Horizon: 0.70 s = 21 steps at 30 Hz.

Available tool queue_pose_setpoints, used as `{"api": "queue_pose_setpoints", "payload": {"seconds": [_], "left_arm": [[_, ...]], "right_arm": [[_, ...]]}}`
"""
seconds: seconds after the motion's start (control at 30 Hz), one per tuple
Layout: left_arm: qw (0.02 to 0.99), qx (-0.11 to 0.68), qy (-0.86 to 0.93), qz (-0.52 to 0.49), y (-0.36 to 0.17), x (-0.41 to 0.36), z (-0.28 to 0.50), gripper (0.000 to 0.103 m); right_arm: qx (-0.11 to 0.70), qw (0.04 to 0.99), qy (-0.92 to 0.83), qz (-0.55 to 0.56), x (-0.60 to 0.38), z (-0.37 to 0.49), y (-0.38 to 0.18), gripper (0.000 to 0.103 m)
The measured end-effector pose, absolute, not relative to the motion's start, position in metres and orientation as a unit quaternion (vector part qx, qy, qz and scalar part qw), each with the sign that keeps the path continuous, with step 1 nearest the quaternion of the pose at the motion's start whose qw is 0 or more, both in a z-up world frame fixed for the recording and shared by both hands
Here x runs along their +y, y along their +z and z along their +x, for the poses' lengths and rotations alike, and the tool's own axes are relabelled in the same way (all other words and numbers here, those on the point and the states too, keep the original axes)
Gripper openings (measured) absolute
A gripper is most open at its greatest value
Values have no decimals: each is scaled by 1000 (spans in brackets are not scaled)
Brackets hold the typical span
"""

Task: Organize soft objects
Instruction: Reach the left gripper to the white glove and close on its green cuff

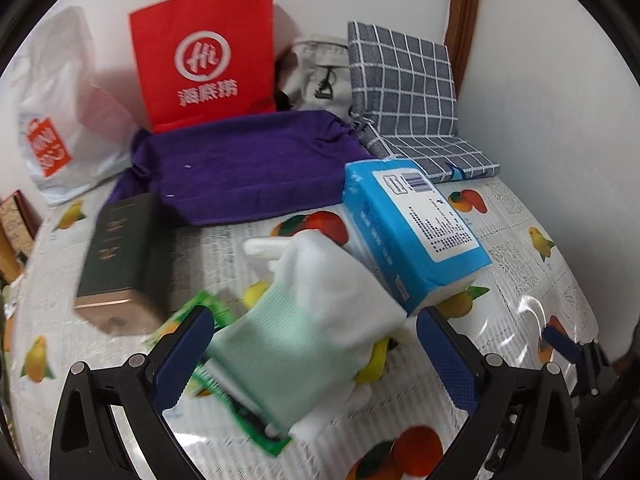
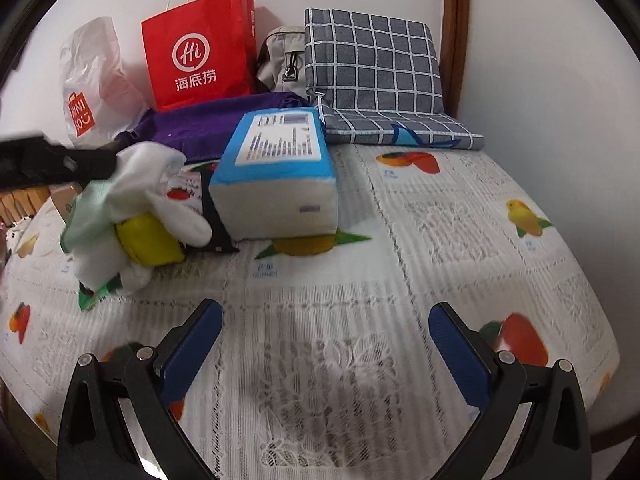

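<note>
Blue tissue pack [image 1: 412, 228] crowds white-green cloth bundle [image 1: 304, 320]; both grippers' jaws apart, empty.

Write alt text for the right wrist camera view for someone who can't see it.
The open right gripper hovers above a fruit-print tablecloth, holding nothing. Ahead lies a blue tissue pack, with a bundle of white and mint cloths to its left. A purple towel, a red paper bag and a grey checked cushion line the wall.

Red paper bag [image 2: 199, 50], white plastic bag [image 2: 90, 80], dark box [image 1: 120, 256], fruit-print tablecloth [image 2: 460, 240]
</note>
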<state>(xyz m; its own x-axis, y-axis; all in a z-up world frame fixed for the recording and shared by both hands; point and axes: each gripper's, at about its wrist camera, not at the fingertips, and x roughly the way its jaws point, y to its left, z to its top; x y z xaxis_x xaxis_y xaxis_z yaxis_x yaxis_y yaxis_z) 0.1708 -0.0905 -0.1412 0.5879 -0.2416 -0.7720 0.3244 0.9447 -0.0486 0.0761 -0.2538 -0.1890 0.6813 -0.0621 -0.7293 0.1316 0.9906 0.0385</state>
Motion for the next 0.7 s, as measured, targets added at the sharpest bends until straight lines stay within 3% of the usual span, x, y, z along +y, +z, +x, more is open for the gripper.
{"api": "queue_pose_setpoints", "payload": {"seconds": [0.17,0.27,0.33,0.43,0.7], "left_arm": [[880,438,-162,82,-159,-111,185,91],[878,440,-156,101,-166,-115,189,65],[875,447,-157,99,-166,-113,191,40],[875,445,-177,75,-156,-101,188,22],[892,424,-147,49,-121,-59,177,19]], "right_arm": [[393,918,-38,39,-257,86,-173,102],[388,920,-30,35,-258,92,-165,102],[388,921,-25,39,-259,95,-163,102],[385,922,-11,48,-258,97,-161,102],[373,925,54,52,-229,103,-155,102]]}}
